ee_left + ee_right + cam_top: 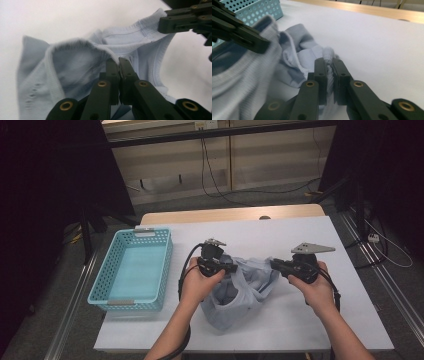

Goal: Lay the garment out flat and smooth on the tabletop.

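Observation:
A pale blue knit garment [239,296] lies bunched on the white-covered table [305,320], stretched between both grippers. My left gripper [233,268] is shut on a ribbed edge of the garment [75,65]; in the left gripper view its jaws [119,61] pinch the hem. My right gripper [274,264] is shut on another ribbed edge; in the right gripper view its jaws [329,62] clamp the fabric [294,57]. The right gripper [172,23] appears at the top right of the left gripper view, the left gripper [249,37] at the upper left of the right gripper view.
A turquoise perforated basket [102,275] stands at the table's left, and its wall [254,8] shows in the right gripper view. A wooden table edge [230,214] runs along the back. Cables lie on the floor beyond.

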The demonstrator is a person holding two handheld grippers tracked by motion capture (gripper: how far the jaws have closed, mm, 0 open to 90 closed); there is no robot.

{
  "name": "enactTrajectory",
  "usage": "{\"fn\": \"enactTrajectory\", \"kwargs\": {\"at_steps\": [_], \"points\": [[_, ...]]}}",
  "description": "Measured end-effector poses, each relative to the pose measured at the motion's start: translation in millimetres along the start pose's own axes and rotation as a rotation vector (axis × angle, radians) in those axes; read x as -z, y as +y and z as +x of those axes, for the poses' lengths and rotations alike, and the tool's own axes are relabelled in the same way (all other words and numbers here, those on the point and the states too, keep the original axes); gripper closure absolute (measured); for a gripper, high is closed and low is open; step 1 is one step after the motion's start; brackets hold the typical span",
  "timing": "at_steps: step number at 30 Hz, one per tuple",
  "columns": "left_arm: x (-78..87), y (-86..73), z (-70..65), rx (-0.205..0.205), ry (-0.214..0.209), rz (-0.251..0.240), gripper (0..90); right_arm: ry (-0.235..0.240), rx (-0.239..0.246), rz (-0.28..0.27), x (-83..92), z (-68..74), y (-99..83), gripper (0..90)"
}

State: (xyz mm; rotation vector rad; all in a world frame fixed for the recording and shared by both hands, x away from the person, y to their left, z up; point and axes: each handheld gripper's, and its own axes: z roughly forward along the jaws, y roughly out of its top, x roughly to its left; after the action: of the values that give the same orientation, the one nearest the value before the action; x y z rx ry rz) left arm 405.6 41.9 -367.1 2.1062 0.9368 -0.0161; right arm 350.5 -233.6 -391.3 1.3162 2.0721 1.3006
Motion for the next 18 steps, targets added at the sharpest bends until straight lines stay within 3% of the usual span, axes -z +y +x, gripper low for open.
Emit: {"fn": "enactTrajectory", "kwargs": {"at_steps": [1,4,5,9,18], "points": [[11.2,6.4,2.5,-0.003,-0.007,-0.017,87.6,-0.007,0.002,-0.004,1.7,-1.2,2.3,84.3],[23.1,13.0,4.8,-0.01,0.002,-0.04,87.7,-0.018,0.007,-0.009,5.8,-3.5,7.8,84.5],[35.2,19.4,8.0,-0.008,0.005,-0.061,87.7,-0.034,0.011,-0.019,11.1,-6.3,14.4,84.8],[56.4,30.1,13.7,-0.017,0.038,-0.103,87.8,-0.061,0.011,-0.053,25.2,-12.4,29.6,85.4],[82.5,45.9,17.3,-0.029,0.044,-0.169,87.8,-0.109,-0.004,-0.172,64.7,-20.0,62.2,85.7]]}}
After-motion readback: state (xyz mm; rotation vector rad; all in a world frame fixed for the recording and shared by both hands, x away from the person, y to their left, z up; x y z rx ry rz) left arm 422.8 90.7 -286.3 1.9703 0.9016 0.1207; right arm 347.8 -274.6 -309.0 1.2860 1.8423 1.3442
